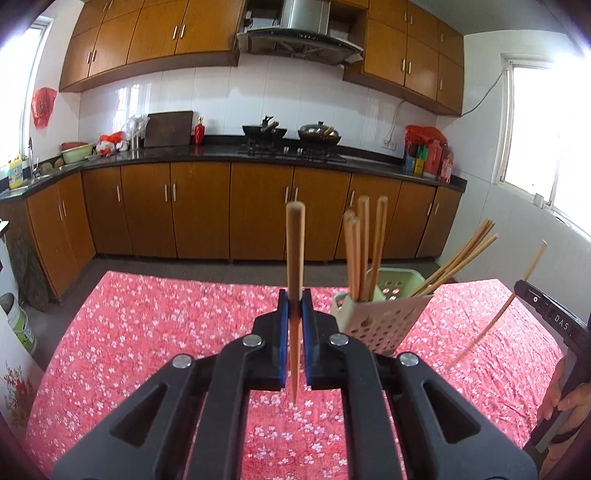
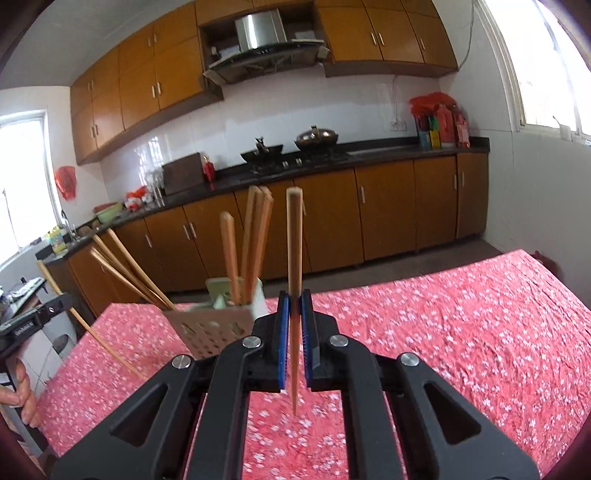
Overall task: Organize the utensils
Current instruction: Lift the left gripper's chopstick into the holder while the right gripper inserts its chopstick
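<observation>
Each gripper pinches a single wooden chopstick upright between its blue pads, thick end up and thin tip hanging above the cloth: the left gripper holds the left-held chopstick, and the right gripper holds the right-held chopstick. The pale green perforated chopstick holder stands on the red floral tablecloth, to the right of the left gripper and to the left of the right one, so it sits between the two. In it, an upright bundle of chopsticks fills one compartment and a leaning bundle fans out toward the side of the right gripper. Only the left wrist view shows the holder's open top and its rows of holes sharply; the right wrist view shows the holder blurred and partly behind the gripper body. The left view catches the other tool at its right edge with the letters "DAS" readable and fingers of the person's right hand below it; the right view catches the person's left hand at its left edge, beside black housing whose print is too blurred to read. The right view alone shows the table's far right corner. Behind, both show wooden cabinets, a dark countertop with two woks on a gas hob, and a steel range hood.
</observation>
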`<move>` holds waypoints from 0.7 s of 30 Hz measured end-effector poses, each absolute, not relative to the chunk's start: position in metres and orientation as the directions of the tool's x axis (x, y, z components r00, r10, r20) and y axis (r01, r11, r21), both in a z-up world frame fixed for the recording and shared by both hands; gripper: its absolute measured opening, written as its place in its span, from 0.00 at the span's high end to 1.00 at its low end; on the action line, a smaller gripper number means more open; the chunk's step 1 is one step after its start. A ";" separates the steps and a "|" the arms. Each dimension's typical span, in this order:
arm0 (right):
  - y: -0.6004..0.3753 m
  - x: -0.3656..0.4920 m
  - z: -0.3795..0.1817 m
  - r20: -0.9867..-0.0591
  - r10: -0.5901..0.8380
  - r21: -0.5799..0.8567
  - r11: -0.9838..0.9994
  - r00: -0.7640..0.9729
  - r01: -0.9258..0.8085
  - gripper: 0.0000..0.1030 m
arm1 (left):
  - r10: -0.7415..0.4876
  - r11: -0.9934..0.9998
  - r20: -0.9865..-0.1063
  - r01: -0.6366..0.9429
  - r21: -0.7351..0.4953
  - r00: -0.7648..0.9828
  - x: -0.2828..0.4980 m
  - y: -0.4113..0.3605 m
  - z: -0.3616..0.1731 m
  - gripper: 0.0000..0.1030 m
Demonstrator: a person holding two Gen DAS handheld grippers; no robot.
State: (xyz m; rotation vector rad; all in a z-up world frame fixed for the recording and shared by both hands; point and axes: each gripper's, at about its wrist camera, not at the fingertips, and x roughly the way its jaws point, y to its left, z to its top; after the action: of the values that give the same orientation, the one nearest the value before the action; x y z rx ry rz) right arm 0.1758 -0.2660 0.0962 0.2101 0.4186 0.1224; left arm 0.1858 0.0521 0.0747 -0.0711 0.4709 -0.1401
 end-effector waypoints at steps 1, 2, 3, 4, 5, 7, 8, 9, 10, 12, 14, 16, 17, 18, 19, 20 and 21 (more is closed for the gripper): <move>-0.264 0.174 0.103 -0.373 0.173 0.232 0.969 0.911 -0.089 0.93 | -0.156 0.987 -0.435 0.125 -0.099 0.887 0.183 0.050 0.080 0.92; -0.263 0.174 0.107 -0.363 0.179 0.233 0.968 0.914 -0.097 0.93 | -0.161 0.986 -0.427 0.131 -0.099 0.890 0.181 0.048 0.083 0.92; -0.261 0.174 0.112 -0.350 0.186 0.233 0.967 0.918 -0.107 0.93 | -0.166 0.986 -0.421 0.137 -0.100 0.892 0.180 0.046 0.086 0.92; -0.258 0.173 0.118 -0.334 0.195 0.235 0.965 0.922 -0.119 0.93 | -0.176 0.984 -0.409 0.147 -0.102 0.896 0.178 0.043 0.091 0.92; -0.256 0.173 0.124 -0.318 0.205 0.237 0.962 0.926 -0.132 0.93 | -0.183 0.983 -0.401 0.154 -0.104 0.897 0.178 0.040 0.095 0.92; -0.251 0.173 0.137 -0.285 0.224 0.242 0.958 0.932 -0.156 0.93 | -0.202 0.979 -0.378 0.174 -0.106 0.903 0.176 0.034 0.104 0.92; -0.248 0.174 0.143 -0.268 0.230 0.242 0.956 0.936 -0.166 0.93 | -0.210 0.977 -0.366 0.183 -0.107 0.907 0.176 0.031 0.108 0.92; -0.246 0.174 0.147 -0.255 0.233 0.241 0.955 0.939 -0.171 0.93 | -0.222 0.975 -0.345 0.196 -0.109 0.912 0.175 0.026 0.116 0.92; -0.243 0.176 0.155 -0.231 0.237 0.239 0.954 0.944 -0.181 0.93 | -0.228 0.973 -0.331 0.203 -0.110 0.916 0.176 0.022 0.121 0.92; -0.238 0.179 0.167 -0.191 0.238 0.236 0.953 0.952 -0.190 0.93 | -0.243 0.969 -0.286 0.219 -0.114 0.927 0.177 0.011 0.136 0.92; -0.234 0.184 0.176 -0.149 0.228 0.232 0.954 0.962 -0.190 0.93 | -0.249 0.967 -0.248 0.227 -0.117 0.936 0.181 0.002 0.149 0.92; -0.232 0.191 0.182 -0.121 0.217 0.235 0.954 0.969 -0.184 0.93 | -0.250 0.966 -0.211 0.229 -0.116 0.945 0.188 -0.006 0.163 0.92; -0.232 0.194 0.183 -0.109 0.211 0.239 0.954 0.971 -0.180 0.93 | -0.245 0.967 -0.193 0.226 -0.114 0.950 0.192 -0.010 0.169 0.92; -0.232 0.198 0.184 -0.097 0.203 0.243 0.954 0.974 -0.175 0.93 | -0.241 0.968 -0.182 0.224 -0.113 0.953 0.195 -0.012 0.173 0.92; -0.232 0.201 0.185 -0.090 0.198 0.245 0.954 0.976 -0.171 0.93 | -0.234 0.969 -0.168 0.216 -0.118 0.958 0.201 -0.014 0.179 0.92; -0.233 0.206 0.185 -0.080 0.189 0.249 0.954 0.979 -0.164 0.93 | -0.229 0.970 -0.159 0.211 -0.122 0.960 0.205 -0.016 0.182 0.92; -0.234 0.210 0.185 -0.073 0.181 0.254 0.954 0.981 -0.157 0.93 | -0.220 0.971 -0.149 0.202 -0.126 0.964 0.212 -0.018 0.185 0.92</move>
State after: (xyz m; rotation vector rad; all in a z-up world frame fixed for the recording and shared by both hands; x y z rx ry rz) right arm 0.2100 -0.2337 0.1853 0.2505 0.0957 0.1720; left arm 0.2117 -0.0181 0.1853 -0.1102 0.1626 -0.2141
